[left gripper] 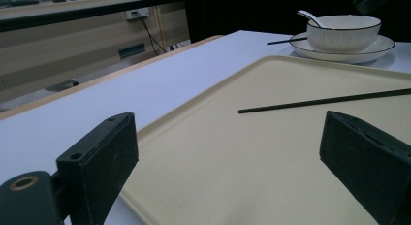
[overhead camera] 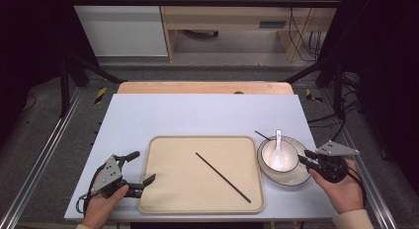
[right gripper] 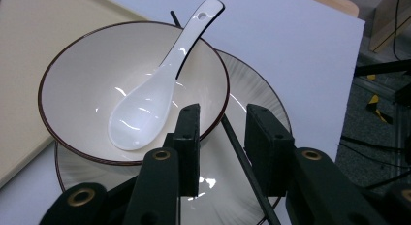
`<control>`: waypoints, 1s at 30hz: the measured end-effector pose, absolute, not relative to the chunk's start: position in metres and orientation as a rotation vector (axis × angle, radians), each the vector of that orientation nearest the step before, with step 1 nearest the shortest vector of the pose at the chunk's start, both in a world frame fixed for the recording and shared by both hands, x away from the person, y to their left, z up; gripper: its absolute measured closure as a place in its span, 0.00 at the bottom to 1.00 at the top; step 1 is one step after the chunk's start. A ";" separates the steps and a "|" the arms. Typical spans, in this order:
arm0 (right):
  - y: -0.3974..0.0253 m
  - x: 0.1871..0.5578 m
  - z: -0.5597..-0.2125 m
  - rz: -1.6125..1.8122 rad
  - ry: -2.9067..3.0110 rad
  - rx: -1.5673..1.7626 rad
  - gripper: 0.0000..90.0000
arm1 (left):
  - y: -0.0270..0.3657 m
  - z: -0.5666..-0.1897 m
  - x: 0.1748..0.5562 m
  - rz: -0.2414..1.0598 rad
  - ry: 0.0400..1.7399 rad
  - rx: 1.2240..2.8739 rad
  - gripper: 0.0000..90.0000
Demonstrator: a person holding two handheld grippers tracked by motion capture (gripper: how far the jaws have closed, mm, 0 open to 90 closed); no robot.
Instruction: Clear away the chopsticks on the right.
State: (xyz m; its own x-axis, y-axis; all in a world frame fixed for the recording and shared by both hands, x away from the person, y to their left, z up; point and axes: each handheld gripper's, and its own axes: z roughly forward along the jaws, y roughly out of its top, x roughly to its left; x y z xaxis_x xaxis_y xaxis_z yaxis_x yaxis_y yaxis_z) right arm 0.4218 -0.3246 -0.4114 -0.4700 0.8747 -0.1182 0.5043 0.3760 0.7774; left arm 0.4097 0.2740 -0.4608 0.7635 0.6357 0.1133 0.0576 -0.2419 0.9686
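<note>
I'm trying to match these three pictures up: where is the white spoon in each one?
High view: the spoon lies in the bowl, right of the tray.
Left gripper view: top right, far off; the spoon's handle pokes over the bowl's rim.
Right gripper view: upper middle, the scoop in the bowl, the handle pointing up and right.
Shared landmark: the bowl on its plate.

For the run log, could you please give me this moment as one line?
right gripper: open, jaws astride chopstick on plate | left gripper: open, idle at tray | second chopstick: on tray
</note>
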 end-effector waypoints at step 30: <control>-0.338 0.453 -0.450 0.728 2.317 1.178 0.93 | 0.274 -0.460 0.409 0.596 0.544 1.746 0.07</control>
State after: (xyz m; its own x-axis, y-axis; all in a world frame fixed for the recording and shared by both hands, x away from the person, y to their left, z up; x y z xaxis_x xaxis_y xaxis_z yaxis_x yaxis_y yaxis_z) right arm 0.4528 -0.3382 -0.4503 -0.5413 0.8286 -0.1432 0.5979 0.4990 0.6273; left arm 0.4094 0.2742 -0.4604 0.7633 0.6362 0.1128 0.0548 -0.2376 0.9698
